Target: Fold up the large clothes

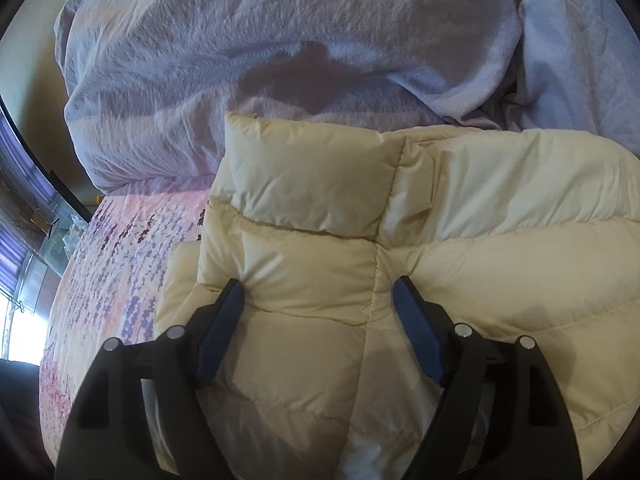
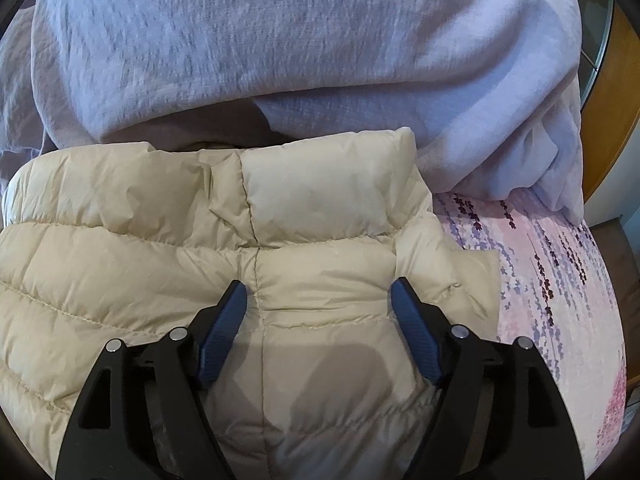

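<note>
A cream quilted puffer jacket (image 1: 480,220) lies on the bed, its padded upper edge toward the far side. My left gripper (image 1: 320,292) hovers low over the jacket's left end, jaws wide apart and straddling a vertical seam, with nothing pinched between the blue pads (image 1: 224,320). In the right wrist view the same jacket (image 2: 120,240) fills the lower left. My right gripper (image 2: 320,292) stands open over the jacket's right end, near a flat corner flap (image 2: 476,276). Whether the fingertips touch the fabric I cannot tell.
A crumpled lavender duvet (image 1: 240,60) (image 2: 240,40) is heaped just beyond the jacket. The pink floral bedsheet (image 1: 120,260) (image 2: 560,280) shows at both ends of the jacket. A window and dark furniture (image 1: 24,240) lie past the left bed edge, wooden furniture (image 2: 608,120) past the right.
</note>
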Demonstrator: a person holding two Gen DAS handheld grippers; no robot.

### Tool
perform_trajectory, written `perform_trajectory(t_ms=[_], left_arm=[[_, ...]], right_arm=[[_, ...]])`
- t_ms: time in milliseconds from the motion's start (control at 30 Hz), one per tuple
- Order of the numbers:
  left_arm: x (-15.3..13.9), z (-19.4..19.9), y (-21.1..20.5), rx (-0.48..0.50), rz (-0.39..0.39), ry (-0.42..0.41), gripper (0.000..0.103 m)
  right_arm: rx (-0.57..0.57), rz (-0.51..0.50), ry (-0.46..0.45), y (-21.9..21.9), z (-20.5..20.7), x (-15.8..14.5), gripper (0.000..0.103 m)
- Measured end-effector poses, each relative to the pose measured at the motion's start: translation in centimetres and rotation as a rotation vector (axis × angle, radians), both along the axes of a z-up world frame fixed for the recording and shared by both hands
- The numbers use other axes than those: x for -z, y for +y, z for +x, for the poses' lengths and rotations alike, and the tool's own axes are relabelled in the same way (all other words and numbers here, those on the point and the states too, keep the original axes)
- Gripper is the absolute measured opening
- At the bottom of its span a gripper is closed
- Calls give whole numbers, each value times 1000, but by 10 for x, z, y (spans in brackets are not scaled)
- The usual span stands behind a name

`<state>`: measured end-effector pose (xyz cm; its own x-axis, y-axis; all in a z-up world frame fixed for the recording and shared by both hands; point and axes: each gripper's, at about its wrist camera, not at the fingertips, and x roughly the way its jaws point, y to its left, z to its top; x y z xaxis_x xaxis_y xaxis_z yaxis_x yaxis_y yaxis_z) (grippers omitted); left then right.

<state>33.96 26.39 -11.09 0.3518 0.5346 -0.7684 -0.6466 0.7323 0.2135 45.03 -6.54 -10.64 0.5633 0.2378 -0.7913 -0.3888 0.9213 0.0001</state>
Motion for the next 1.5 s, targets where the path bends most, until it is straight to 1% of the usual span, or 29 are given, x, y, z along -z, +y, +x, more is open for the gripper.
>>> perform_trajectory(t_ms=[167,367,500,533,733,767,1133,1333,1500], left_arm=[[2,1,3,-9,10,-3,81],[6,3,9,-19,19,-12,85],[10,4,12,-28,29,-24,87],[10,4,11,-29,31,-26,87],[12,5,9,-41,54,-41,88],[13,4,10,-43,56,-42,89],[12,5,9,-46,47,-43,90],[12,6,9,-45,46,-42,90],[14,6,12,-46,26,-46,91]], right_arm=[[14,7,-2,-4,6,12,82],[22,17,-11,1,18,20,85],[30,16,-28,2,18,26,86],[31,15,-29,4,17,23,86],[34,17,-32,9,14,33,87],[34,16,-32,7,14,31,87],[35,19,-26,10,16,32,88],[39,23,-18,8,25,36,89],[42,21,-12,11,32,39,89]])
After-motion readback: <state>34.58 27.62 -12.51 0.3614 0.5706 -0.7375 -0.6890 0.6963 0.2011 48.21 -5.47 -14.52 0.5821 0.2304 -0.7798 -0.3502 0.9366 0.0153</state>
